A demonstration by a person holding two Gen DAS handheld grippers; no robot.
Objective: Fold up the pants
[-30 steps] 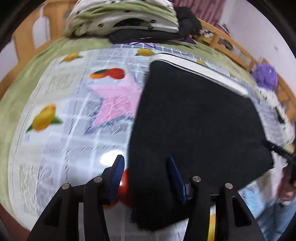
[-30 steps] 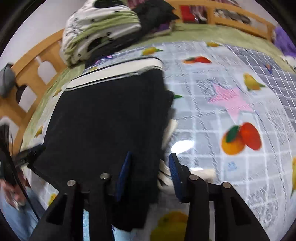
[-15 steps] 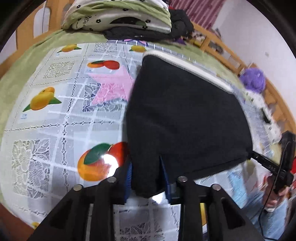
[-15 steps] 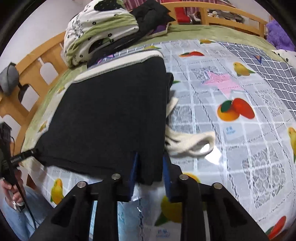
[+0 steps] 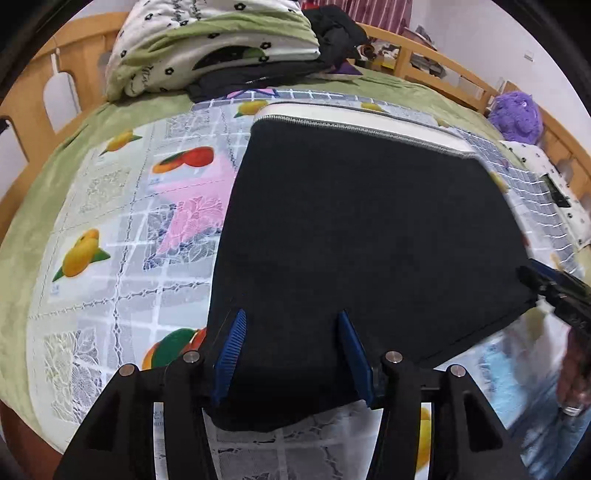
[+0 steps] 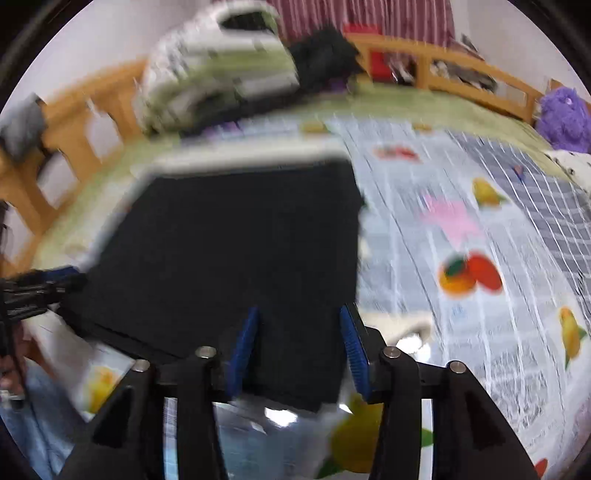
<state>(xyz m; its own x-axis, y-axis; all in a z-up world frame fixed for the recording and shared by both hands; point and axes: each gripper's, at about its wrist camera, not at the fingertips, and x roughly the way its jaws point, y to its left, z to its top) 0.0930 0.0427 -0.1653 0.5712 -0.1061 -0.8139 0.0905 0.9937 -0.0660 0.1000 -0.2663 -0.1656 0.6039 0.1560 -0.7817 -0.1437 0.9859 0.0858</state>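
The black pants [image 5: 362, 236] lie folded flat on the fruit-print cloth [image 5: 110, 206], their white waistband [image 5: 354, 118] at the far edge. My left gripper [image 5: 293, 332] is open, its blue fingers spread over the near left corner of the pants. My right gripper [image 6: 299, 325] is open over the near right corner of the pants [image 6: 236, 251]; that view is blurred. The right gripper also shows in the left wrist view [image 5: 554, 295] at the far right edge, and the left gripper in the right wrist view [image 6: 40, 284] at the left edge.
A pile of green and white bedding [image 5: 214, 48] and dark clothes [image 5: 332, 29] sits at the back of the bed. Wooden rails [image 5: 436, 62] run around it. A purple plush toy [image 5: 517, 114] is at the back right. The person's hand and jeans [image 5: 569, 406] are at the near edge.
Both grippers were shut on the near corners of the pants half a second ago. Both have opened and let go, and the pants now lie flat.
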